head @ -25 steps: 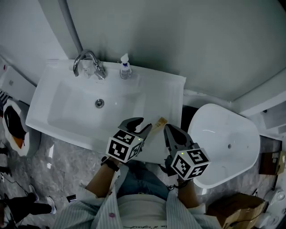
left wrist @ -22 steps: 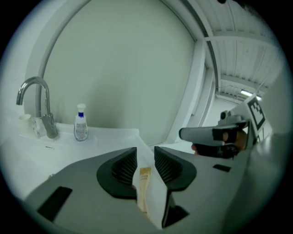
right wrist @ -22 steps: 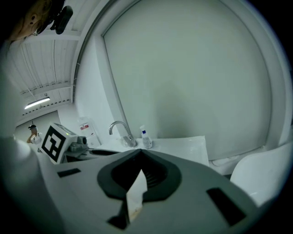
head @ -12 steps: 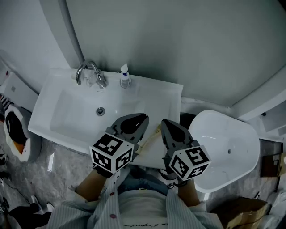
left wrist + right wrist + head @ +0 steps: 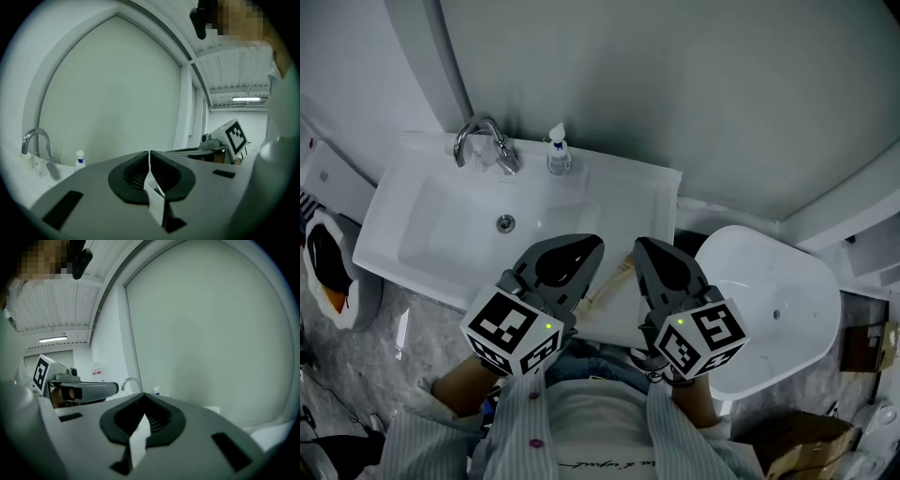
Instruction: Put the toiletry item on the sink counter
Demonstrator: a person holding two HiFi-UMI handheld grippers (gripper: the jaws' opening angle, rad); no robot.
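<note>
Tan toiletry item [image 5: 614,278] lies on the sink counter [image 5: 642,202], 4 o'clock from the drain [image 5: 504,223]. Left gripper [image 5: 594,243] and right gripper [image 5: 640,245] are clenched empty above it. Placement looks done.

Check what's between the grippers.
Head view: tan toiletry item on the counter shows in the gap between left gripper, jaws just closed empty, and right gripper.
</note>
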